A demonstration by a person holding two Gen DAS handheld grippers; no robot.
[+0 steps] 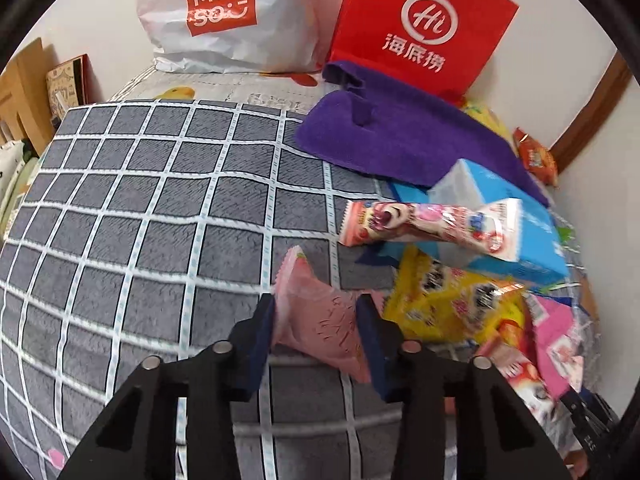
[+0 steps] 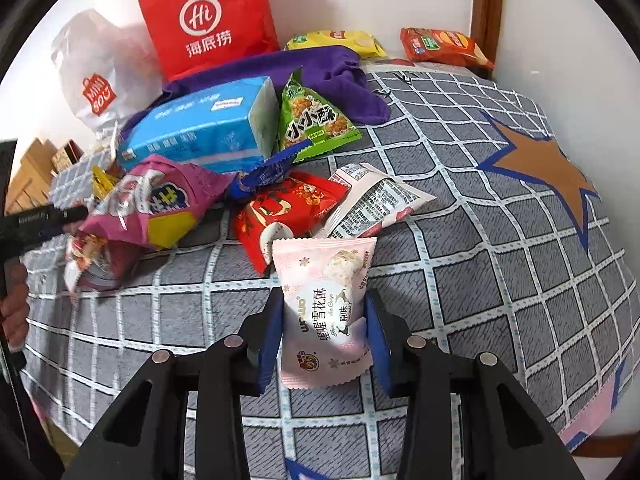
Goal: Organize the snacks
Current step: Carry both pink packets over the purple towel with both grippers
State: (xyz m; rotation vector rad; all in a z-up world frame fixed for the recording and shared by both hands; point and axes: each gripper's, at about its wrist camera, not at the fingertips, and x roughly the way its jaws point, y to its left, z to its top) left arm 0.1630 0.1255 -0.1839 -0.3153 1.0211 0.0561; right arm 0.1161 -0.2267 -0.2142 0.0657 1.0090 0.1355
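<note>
Two pink snack packets are clamped, one in your left gripper point(image 1: 316, 316), one in your right gripper point(image 2: 324, 312), w/ most of the snack pile point(image 2: 200, 184) unsorted on the checked cloth point(image 2: 500, 260).

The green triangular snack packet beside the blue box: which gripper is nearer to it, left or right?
Probably the right. The green packet lies ahead of the right gripper, beyond the red packet. The left gripper works at the pile's far side, where the packet is hidden.

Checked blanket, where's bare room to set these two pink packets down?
Free: the blanket left of the snack pile, below the white bag; also right of the pile, toward the star. Crowded: around the blue box and purple cloth.
</note>
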